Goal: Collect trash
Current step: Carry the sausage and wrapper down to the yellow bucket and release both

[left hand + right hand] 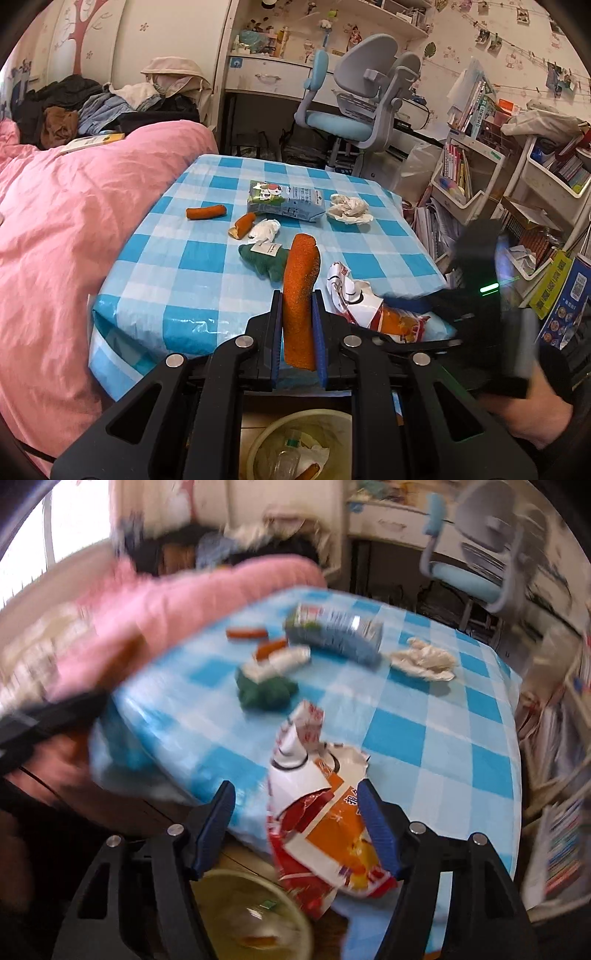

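My left gripper [298,299] is shut on a long orange stick [301,295] and holds it upright over the table's near edge, above a pale yellow bin [258,443]. My right gripper [295,794] is open around a torn red, orange and white snack bag [321,827] that hangs over the near edge; the bag also shows in the left wrist view [369,306]. The bin [295,904] sits below it. The right wrist view is blurred. On the blue checked tablecloth [207,266] lie two orange sticks [205,212], a green plush [264,260], a blue-green packet [288,201] and crumpled paper [349,208].
A bed with a pink duvet [74,229] borders the table's left side. A blue and grey desk chair [354,107] stands behind the table. Shelves of books [480,166] crowd the right. The bin holds a plastic bottle [288,461] and other scraps.
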The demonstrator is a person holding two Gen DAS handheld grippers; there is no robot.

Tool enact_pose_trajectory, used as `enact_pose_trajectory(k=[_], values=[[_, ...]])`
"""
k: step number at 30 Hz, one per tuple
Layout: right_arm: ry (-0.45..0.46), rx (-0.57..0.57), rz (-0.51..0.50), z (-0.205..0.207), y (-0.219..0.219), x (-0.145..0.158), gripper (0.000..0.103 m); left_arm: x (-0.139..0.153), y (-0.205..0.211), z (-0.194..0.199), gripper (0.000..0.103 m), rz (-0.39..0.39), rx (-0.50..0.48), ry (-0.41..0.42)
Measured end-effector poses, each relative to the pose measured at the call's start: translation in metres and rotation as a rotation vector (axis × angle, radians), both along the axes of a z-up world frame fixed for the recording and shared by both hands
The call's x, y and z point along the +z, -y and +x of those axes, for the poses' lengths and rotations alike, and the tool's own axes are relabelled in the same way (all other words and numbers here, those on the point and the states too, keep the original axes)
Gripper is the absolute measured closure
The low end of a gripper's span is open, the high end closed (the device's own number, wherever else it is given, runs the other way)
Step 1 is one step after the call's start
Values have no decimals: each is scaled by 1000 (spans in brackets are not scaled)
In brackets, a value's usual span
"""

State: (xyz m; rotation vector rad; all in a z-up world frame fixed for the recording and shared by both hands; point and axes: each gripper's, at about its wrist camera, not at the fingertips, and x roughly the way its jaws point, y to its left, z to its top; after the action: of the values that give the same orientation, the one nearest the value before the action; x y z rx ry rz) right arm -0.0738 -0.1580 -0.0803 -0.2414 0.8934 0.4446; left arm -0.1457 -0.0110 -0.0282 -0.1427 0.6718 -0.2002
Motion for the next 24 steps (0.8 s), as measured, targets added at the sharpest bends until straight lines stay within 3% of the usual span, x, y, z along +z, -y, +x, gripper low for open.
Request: enact_pose_trajectory(k=[5, 10, 14, 17, 22, 24], values=[[20, 4, 103, -14, 13, 18, 101, 1, 1, -5, 88, -3, -6, 9], [-6, -28, 303, -38, 32, 41, 101, 2, 5, -15, 88, 2, -16, 19], [-100, -26, 444, -69, 45, 40, 101, 3, 7, -23, 88, 5, -26, 13], [-192, -20, 478, -86, 43, 24, 101, -1, 12, -31, 88, 13, -36, -8], [-329, -37, 430, -100, 34, -6, 94, -18, 21, -51, 88, 32, -57, -84], [-329, -67, 432, -101, 38, -9, 73, -26, 25, -59, 88, 43, -70, -123]])
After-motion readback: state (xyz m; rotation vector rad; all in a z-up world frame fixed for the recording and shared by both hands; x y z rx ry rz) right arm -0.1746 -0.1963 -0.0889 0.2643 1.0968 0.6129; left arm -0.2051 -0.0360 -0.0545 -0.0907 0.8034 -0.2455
